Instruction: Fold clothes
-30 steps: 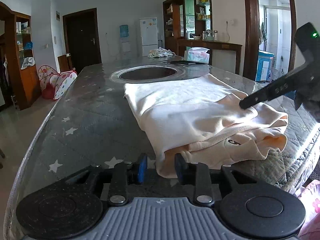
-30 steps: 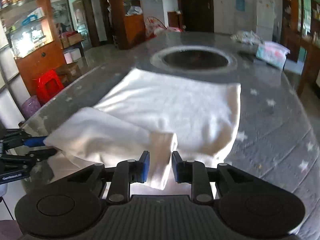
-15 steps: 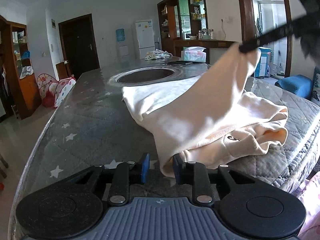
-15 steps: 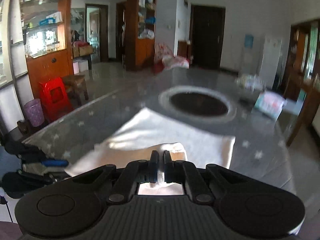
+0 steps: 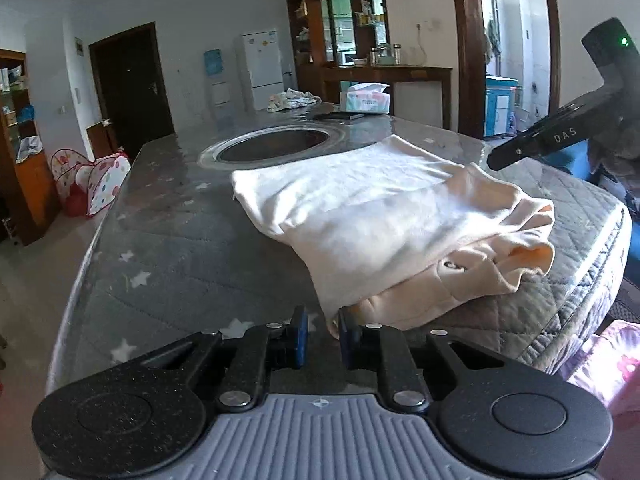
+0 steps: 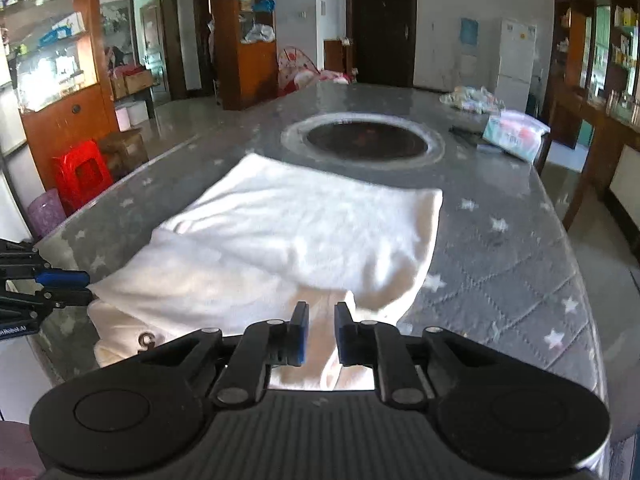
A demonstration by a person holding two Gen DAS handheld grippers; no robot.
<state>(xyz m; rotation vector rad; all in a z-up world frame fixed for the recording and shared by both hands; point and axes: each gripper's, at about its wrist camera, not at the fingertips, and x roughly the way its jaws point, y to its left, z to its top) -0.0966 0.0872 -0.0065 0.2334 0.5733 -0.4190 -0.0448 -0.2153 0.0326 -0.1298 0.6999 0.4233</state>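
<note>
My left gripper (image 5: 320, 330): jaws parted, nothing clamped, a corner of the cream garment (image 5: 384, 216) lying just at the gap beside its right finger. My right gripper (image 6: 321, 330): jaws likewise parted, released, with folded cloth showing through the gap beneath them; from the left camera I see it (image 5: 496, 161) held off the garment's far side. Garment (image 6: 296, 240): cream, folded over on itself in layers, lying on the near end of the table (image 5: 168, 240), one edge reaching toward the table's rim. Table: grey quilted cover with white stars, a round dark recess (image 6: 366, 142) set in its middle beyond the garment. Far end of table: tissue box (image 5: 365, 98) and a crumpled cloth (image 5: 290, 98). Room beyond: white fridge (image 5: 262, 68), dark door (image 6: 380, 26), red stool (image 6: 82, 172).
</note>
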